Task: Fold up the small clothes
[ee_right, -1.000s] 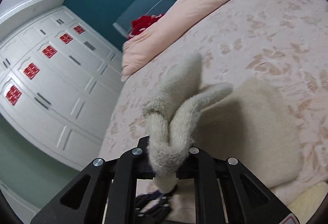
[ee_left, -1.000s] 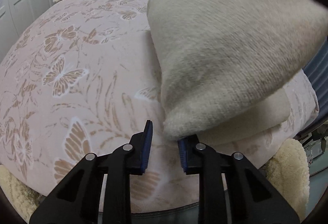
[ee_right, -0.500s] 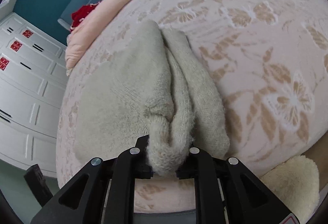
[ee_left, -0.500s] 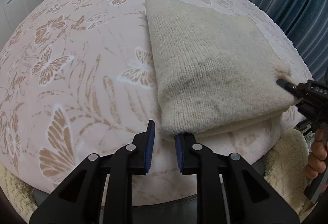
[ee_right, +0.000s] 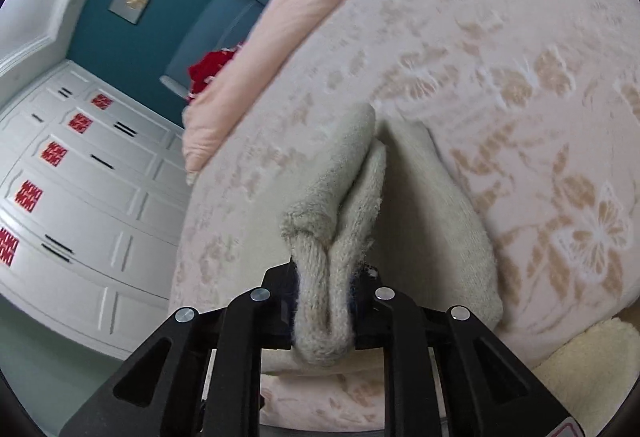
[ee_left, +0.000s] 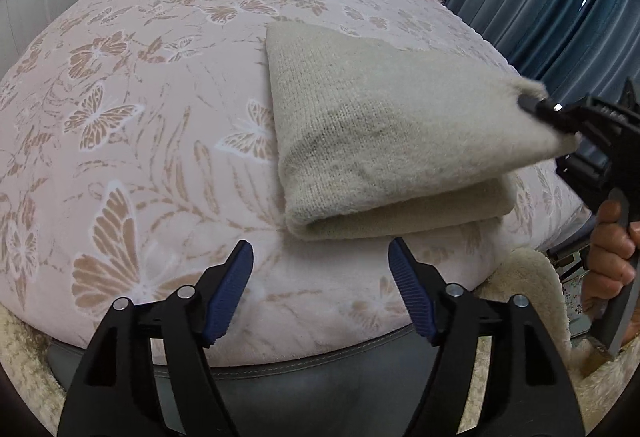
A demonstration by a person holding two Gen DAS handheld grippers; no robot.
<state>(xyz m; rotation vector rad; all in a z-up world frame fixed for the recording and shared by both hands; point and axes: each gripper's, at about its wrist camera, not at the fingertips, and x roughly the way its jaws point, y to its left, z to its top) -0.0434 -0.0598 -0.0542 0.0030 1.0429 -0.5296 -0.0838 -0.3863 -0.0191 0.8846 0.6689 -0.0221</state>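
Your right tool (ee_right: 324, 311) pinches a corner of the folded beige knit (ee_left: 384, 133) on the bed (ee_left: 152, 141); your left tool (ee_left: 320, 289) is spread, empty.

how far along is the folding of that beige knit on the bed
Done: the beige knit already lies doubled on the pink bedspread, fold edge at its left. In hand: the right gripper is shut on its right corner, lifting the top layer. The left gripper is open, holding nothing. Left: laying that layer flat and releasing.
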